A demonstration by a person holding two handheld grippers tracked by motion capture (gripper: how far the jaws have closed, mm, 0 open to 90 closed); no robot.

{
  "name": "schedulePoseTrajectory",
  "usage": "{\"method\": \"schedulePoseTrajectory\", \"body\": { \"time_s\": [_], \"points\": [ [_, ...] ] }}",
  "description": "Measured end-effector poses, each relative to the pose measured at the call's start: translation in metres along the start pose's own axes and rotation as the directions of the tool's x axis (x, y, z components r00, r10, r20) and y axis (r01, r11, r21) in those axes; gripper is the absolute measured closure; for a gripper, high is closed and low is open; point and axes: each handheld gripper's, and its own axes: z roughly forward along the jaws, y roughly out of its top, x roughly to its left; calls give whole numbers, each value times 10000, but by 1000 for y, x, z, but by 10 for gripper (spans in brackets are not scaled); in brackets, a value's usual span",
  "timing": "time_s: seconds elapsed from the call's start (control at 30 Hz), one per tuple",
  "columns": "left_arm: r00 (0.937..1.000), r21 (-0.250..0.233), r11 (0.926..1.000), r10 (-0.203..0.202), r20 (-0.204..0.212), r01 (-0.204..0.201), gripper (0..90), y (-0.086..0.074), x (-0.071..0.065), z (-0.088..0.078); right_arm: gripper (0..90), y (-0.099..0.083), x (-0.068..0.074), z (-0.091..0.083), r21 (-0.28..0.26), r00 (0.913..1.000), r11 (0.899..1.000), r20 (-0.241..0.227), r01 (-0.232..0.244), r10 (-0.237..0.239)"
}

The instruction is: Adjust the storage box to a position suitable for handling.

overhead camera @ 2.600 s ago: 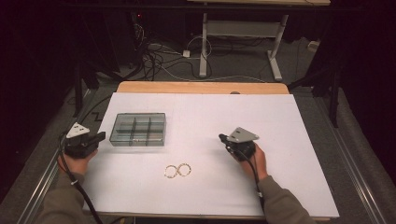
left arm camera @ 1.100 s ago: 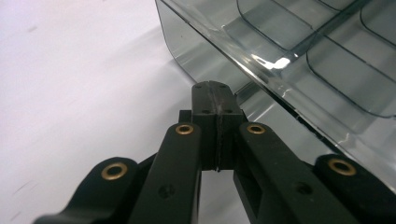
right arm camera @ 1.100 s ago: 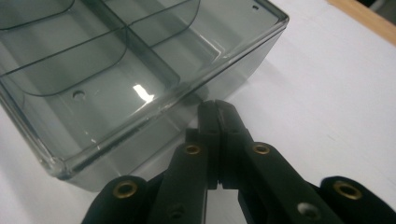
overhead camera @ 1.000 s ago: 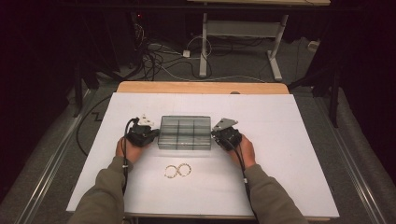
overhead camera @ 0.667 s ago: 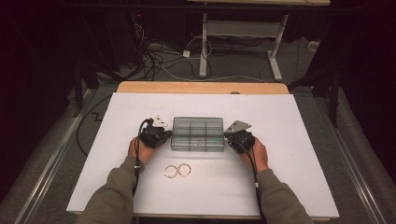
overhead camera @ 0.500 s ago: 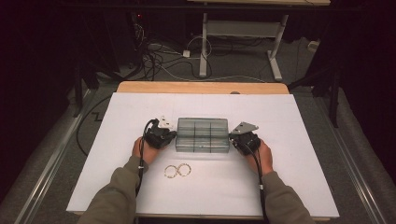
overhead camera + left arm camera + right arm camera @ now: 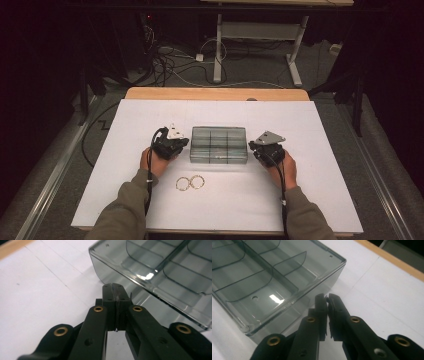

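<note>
Item: clear smoke-grey compartment box (image 7: 219, 145), our landmark. We find it on the white tabletop (image 7: 320, 200), lying flat near the middle, long side across the table, with curved dividers splitting it into several compartments. No contents can be seen in the compartments from any view.

Left gripper (image 7: 176, 143): we place it just beside the box's left end, held in the person's left hand (image 7: 155, 162). In the left gripper view (image 7: 115, 291) its two black jaws stand pressed flat together with nothing between them, tips close to the lower edge of the box wall (image 7: 140, 287); whether they touch it we cannot tell.

Right gripper (image 7: 256, 146): we place it just beside the box's right end, held in the person's right hand (image 7: 285, 170). In the right gripper view (image 7: 326, 298) the jaws show a thin slit, having just been parting slightly; nothing lies between them. The tips sit right at the corner of the box (image 7: 287, 285); contact we cannot confirm.

Two gold-coloured rings (image 7: 190, 183): we list them lying side by side and touching on the tabletop, near the box, on the side towards the person, between the two forearms.

Wooden table edge (image 7: 215, 93): beyond the box, on the far side.
</note>
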Motion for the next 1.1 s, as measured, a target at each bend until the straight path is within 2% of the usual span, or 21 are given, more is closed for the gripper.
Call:
{"method": "schedulePoseTrajectory", "body": {
  "time_s": [0.07, 0.13, 0.17, 0.2, 0.23, 0.27, 0.33, 0.4, 0.43, 0.5, 0.6, 0.63, 0.7, 0.83, 0.9, 1.0, 1.1],
  "points": [
    [10000, -141, 9999, 9, -78, -10, 868, 0, 0, -4, 848, 1, 0, -3, -54, 9999, 10000, 99, 41, -40],
    [9994, -518, 9985, 163, -298, -178, 868, 3, -2, -13, 842, 1, -3, -11, -471, 9999, 9988, 29, -122, 123],
    [9994, -518, 9985, 163, -298, -178, 868, 3, -2, -13, 842, 1, -3, -11, -471, 9999, 9988, 29, -122, 123],
    [9989, -583, 9978, 290, -372, -311, 868, 5, -3, -16, 824, -1, -5, -18, -835, 9993, 9958, -23, -367, 367],
    [9982, -657, 9969, 411, -443, -439, 868, 6, -5, -18, 824, -1, -5, -18, -835, 9993, 9958, -23, -367, 367],
    [9974, -741, 9956, 532, -483, -567, 837, 7, -7, -21, 813, -1, -6, -24, -1062, 9990, 9933, -52, -447, 444],
    [9944, -895, 9922, 807, -681, -867, 831, 9, -10, -26, 800, 0, -7, -31, -1367, 9982, 9888, -80, -597, 591],
    [9931, -1061, 9893, 925, -719, -998, 831, 10, -13, -32, 799, 0, -7, -34, -1537, 9977, 9858, -107, -681, 673],
    [9925, -1137, 9879, 974, -737, -1054, 830, 10, -14, -34, 770, 0, -7, -40, -1792, 9972, 9810, -117, -747, 738],
    [9936, -1330, 9860, 924, -655, -1004, 830, 9, -16, -40, 758, 1, -6, -44, -1901, 9970, 9787, -136, -771, 759],
    [9930, -1542, 9821, 990, -646, -1079, 800, 6, -17, -47, 685, 2, -6, -58, -2362, 9973, 9689, -171, -736, 716],
    [9933, -1582, 9814, 1007, -565, -1085, 800, 4, -17, -49, 685, 2, -6, -58, -2362, 9973, 9689, -171, -736, 716],
    [9919, -1647, 9790, 1120, -594, -1204, 791, 2, -17, -53, 627, 1, -6, -65, -2564, 9973, 9637, -175, -740, 719],
    [9905, -1792, 9745, 1280, -502, -1350, 700, -3, -19, -59, 530, -1, -5, -78, -2926, 9971, 9532, -133, -755, 749],
    [9877, -1785, 9721, 1423, -652, -1518, 617, -5, -21, -62, 492, -2, -5, -84, -3088, 9975, 9486, -78, -686, 696],
    [9880, -2015, 9680, 1389, -670, -1498, 462, -7, -22, -67, 419, -3, -5, -90, -3254, 9976, 9434, 59, -635, 692],
    [9858, -2195, 9617, 1522, -710, -1643, 377, -11, -24, -71, 374, -5, -6, -95, -3463, 9975, 9357, -19, -671, 708]
  ]
}}
